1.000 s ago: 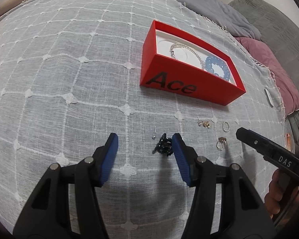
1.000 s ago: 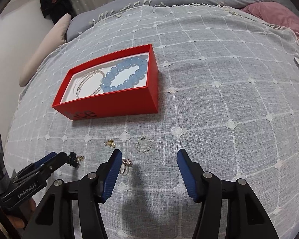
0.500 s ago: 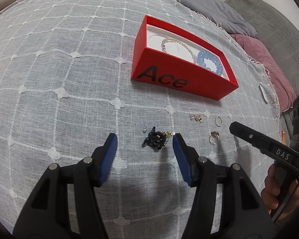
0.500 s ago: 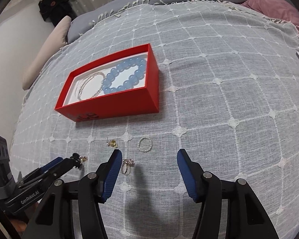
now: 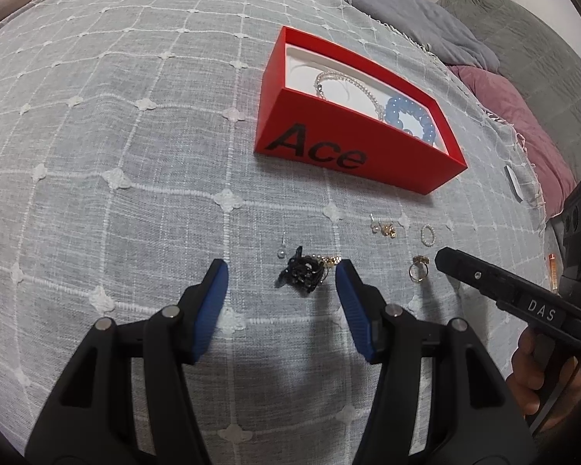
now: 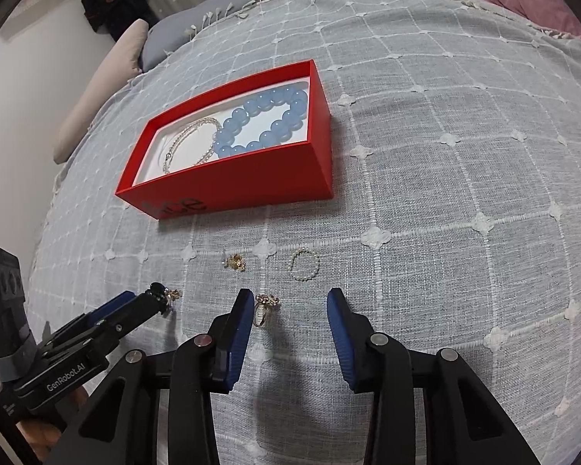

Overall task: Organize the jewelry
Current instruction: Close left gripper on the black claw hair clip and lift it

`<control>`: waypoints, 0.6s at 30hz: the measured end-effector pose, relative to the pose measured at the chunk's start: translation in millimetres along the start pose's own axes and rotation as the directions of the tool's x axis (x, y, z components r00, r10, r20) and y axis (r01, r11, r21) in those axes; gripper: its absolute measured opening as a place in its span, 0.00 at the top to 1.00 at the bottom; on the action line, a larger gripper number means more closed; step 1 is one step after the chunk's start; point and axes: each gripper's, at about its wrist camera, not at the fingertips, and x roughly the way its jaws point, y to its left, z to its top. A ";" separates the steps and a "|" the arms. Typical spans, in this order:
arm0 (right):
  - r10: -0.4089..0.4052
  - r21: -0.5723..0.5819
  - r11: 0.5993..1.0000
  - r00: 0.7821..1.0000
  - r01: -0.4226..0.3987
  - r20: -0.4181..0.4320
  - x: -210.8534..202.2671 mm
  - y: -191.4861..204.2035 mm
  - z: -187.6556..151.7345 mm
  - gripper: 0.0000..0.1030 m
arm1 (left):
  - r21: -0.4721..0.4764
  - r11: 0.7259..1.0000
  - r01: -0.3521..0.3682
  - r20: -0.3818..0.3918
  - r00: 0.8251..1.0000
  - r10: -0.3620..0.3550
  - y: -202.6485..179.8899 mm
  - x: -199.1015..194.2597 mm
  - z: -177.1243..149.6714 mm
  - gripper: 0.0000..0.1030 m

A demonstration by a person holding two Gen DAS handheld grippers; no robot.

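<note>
The left gripper (image 5: pixel 282 275) is held open with the black beaded piece (image 5: pixel 301 274) lying unclamped between its pads; nothing is gripped. The right gripper (image 6: pixel 286 302), whose jaws have just been closing, is narrower but empty, a gold ring (image 6: pixel 263 308) just inside its left pad. Each piece is best centred before closing, then carried ahead to the red box (image 6: pixel 228 190) on the bed (image 6: pixel 464 155).
</note>
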 end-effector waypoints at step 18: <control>0.015 -0.005 1.000 1.000 -0.015 0.002 -0.7 1.6 -0.3 0.64 | 0.017 1.000 -0.002 0.026 1.000 0.002 -4.0 -5.9 2.8 0.74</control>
